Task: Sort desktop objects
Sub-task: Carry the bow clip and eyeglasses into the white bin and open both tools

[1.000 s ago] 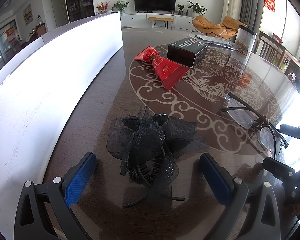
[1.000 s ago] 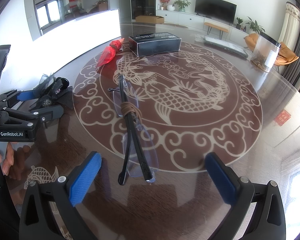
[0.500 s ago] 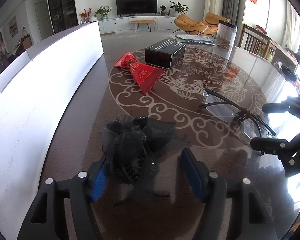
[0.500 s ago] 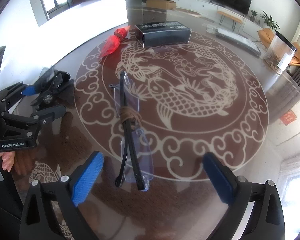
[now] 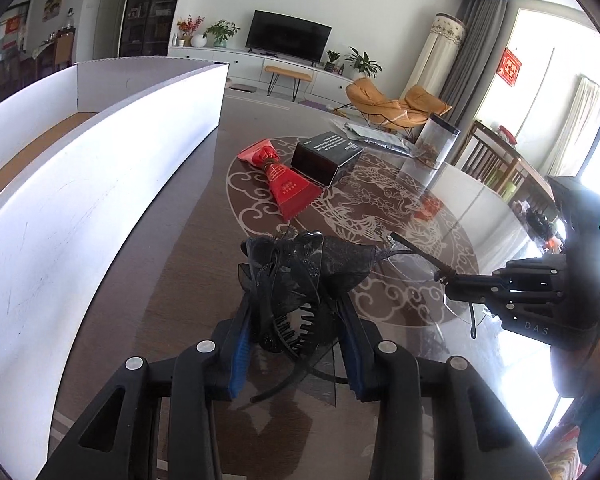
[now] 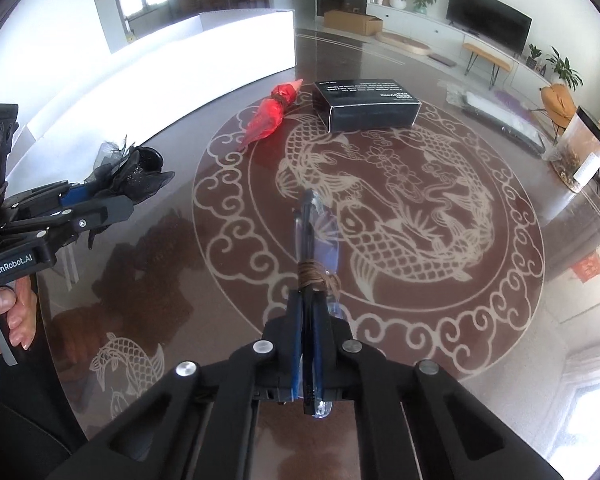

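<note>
**A:** Two grips, one per hand. Left gripper [image 5: 296, 344]: jaws closing, blue pads already against the black mesh hair clip [image 5: 300, 280], clip bunched between them and clear of the glass tabletop [image 5: 172, 264]. Right gripper [image 6: 309, 344]: fully closed on the folded glasses [image 6: 314, 240], just behind the brown cord wound round the temples.

**B:** Step in hand?

**A:** Pick-up, judged complete or nearly so; both items appear lifted. Nothing placed yet. Red wrapped packet [image 5: 286, 184] and black box [image 5: 326, 156] untouched, farther out on the table.

**B:** Next move?

**A:** Probably carry to the white open box [image 5: 112, 184] along the table's left side, if that serves as the bin; cannot confirm. Calls for clearing its wall before release. Risk: lenses projecting forward of the pads, mesh trailing and snagging.
</note>
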